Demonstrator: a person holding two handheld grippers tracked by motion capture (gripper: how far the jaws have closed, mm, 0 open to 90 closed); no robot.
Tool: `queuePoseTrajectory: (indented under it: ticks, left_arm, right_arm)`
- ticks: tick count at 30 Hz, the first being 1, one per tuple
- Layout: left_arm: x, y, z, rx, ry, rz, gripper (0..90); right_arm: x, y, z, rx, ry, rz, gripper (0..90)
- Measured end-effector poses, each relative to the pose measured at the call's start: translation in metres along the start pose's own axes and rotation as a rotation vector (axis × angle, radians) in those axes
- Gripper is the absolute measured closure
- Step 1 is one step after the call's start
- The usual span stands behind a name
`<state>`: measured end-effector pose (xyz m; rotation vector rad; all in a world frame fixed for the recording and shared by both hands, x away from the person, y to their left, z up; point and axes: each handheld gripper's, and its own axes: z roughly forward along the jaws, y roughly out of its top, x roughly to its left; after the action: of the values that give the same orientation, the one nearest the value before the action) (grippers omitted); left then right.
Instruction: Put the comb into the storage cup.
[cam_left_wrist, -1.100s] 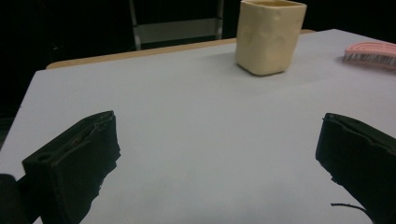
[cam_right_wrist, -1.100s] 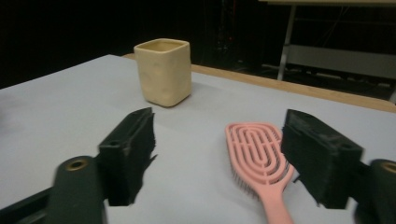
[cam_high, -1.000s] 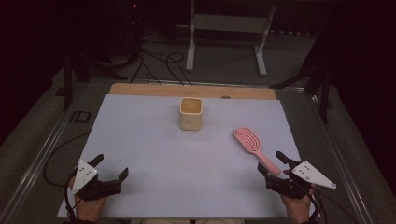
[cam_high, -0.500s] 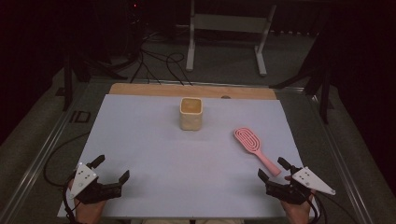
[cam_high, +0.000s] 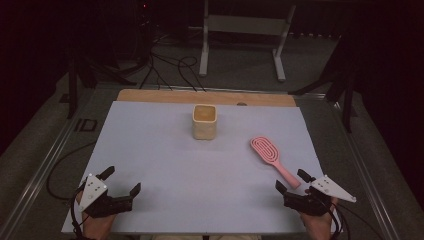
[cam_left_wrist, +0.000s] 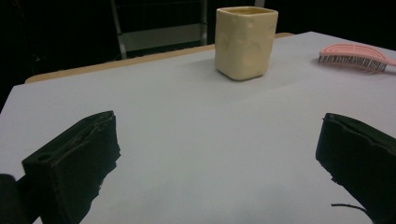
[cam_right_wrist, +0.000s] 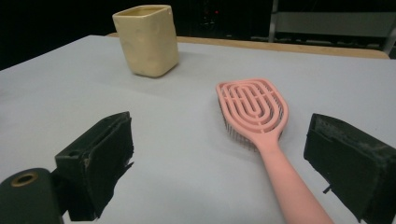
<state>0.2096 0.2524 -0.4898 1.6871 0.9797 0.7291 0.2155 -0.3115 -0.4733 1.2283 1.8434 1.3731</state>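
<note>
Pale surface (cam_high: 165, 165) under dim light: right claw (cam_high: 295, 181) wide, just opening around pink brush (cam_high: 272, 159) handle, left claw (cam_high: 120, 181) wide and empty; risks nudging brush aside if closed off-centre.

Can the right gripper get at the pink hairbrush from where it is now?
Probably yes. The right gripper is open, and the hairbrush lies flat with its handle already between the jaws, untouched; nothing stands in the way.

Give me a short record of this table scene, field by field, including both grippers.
surface: pale table sheet
brush: pink hairbrush, lying flat, bristles down, handle toward the right gripper
cup: cream square cup, upright, near the table's far middle
left gripper: open, empty
right gripper: jaws just opening, handle end between them, not pressed
</note>
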Motion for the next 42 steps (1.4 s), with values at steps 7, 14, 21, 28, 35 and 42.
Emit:
queuePoseTrajectory:
  ticks: [7, 14, 21, 28, 35, 42]
  left_arm:
    - [0.000, -0.001, 0.002, 0.017, 0.010, 0.004, 0.2]
    - [0.001, -0.002, 0.003, 0.025, 0.012, 0.002, 0.2]
    - [0.002, -0.004, 0.003, 0.027, 0.015, -0.001, 0.2]
    - [0.001, -0.004, 0.005, 0.031, 0.011, 0.002, 0.1]
    - [0.000, -0.004, 0.004, 0.029, 0.016, -0.001, 0.2]
    - [0.001, -0.005, 0.004, 0.028, 0.020, -0.003, 0.2]
  right_arm:
    - [-0.005, 0.013, -0.005, -0.005, 0.031, 0.033, 7.9]
    - [-0.011, 0.031, -0.001, 0.031, 0.021, 0.017, 7.8]
    - [-0.008, 0.055, 0.005, 0.097, 0.015, -0.038, 7.8]
    - [-0.009, 0.074, 0.018, 0.164, -0.004, -0.081, 7.9]
    - [-0.010, 0.088, 0.026, 0.194, -0.024, -0.110, 7.9]
    - [-0.012, 0.101, 0.034, 0.217, -0.036, -0.139, 7.9]
